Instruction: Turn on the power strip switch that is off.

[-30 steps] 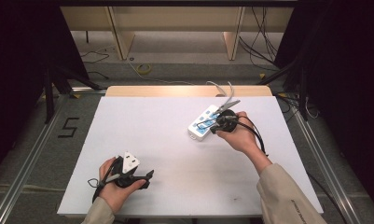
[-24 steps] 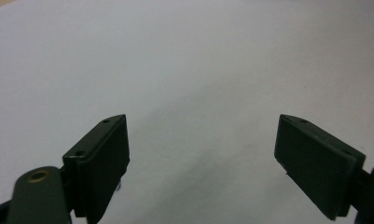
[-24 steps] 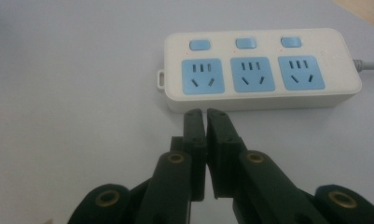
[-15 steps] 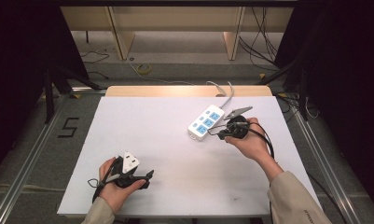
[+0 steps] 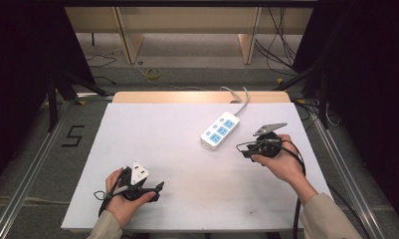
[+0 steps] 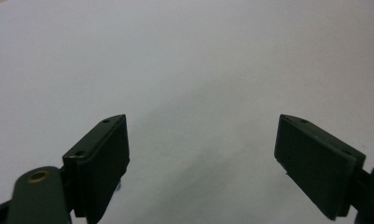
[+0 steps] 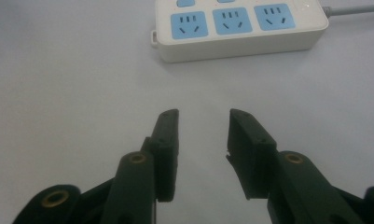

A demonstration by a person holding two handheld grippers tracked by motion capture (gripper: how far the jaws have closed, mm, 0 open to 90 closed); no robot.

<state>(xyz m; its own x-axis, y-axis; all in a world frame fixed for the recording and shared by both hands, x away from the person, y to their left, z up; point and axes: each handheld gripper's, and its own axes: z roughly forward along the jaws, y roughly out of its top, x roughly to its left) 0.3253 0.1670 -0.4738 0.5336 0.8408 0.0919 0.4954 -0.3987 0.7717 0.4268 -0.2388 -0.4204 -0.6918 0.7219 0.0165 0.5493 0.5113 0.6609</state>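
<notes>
The white power strip [image 5: 220,130] lies right of the table's middle, its long axis running near-left to far-right, just left of the right gripper [image 5: 248,148], whose empty jaws have just been opening.

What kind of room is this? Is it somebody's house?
Probably not a house; it looks like a lab or workshop. A plain white table holds just a power strip, loose cables trail over the bare floor, and dark curtains hang at both sides.
</notes>
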